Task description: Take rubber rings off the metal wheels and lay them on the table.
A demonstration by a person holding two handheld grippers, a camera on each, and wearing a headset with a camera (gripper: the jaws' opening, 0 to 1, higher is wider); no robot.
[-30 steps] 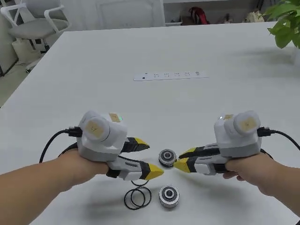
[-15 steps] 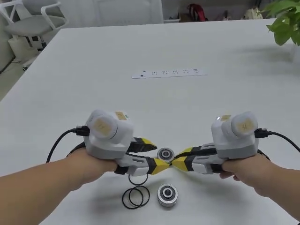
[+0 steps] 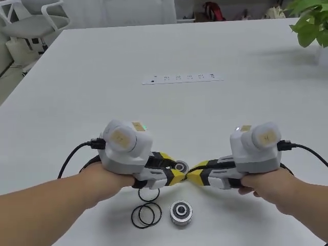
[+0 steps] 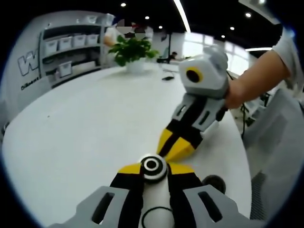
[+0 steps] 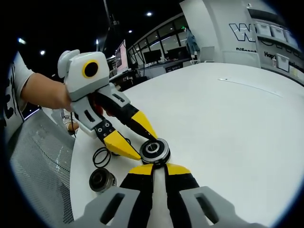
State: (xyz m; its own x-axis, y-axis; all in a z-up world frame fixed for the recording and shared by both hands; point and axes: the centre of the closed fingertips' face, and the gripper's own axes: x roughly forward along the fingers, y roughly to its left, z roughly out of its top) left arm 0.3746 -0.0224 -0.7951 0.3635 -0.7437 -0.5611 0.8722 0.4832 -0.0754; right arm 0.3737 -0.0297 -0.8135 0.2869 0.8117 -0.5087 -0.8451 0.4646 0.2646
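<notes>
A metal wheel (image 3: 180,166) with a black rubber ring around its rim is held just above the table. My left gripper (image 3: 176,172) is shut on it, one jaw on each side of the wheel (image 4: 152,166). My right gripper (image 3: 190,176) faces it from the right with its jaws together, and its tips touch the wheel's rim (image 5: 155,150). I cannot tell whether they pinch the ring. A second wheel (image 3: 181,212) lies on the table near me. Loose rubber rings (image 3: 145,215) lie to its left, and one more ring (image 3: 148,195) lies under my left gripper.
The white table (image 3: 169,113) has a flat white power strip (image 3: 182,78) at its middle. A green plant (image 3: 310,23) stands at the far right corner. An office chair (image 3: 31,23) stands beyond the far left edge.
My left gripper has moved right and shut on the wheel, lifting it slightly. My right gripper's tips have come in against the wheel's rim.
</notes>
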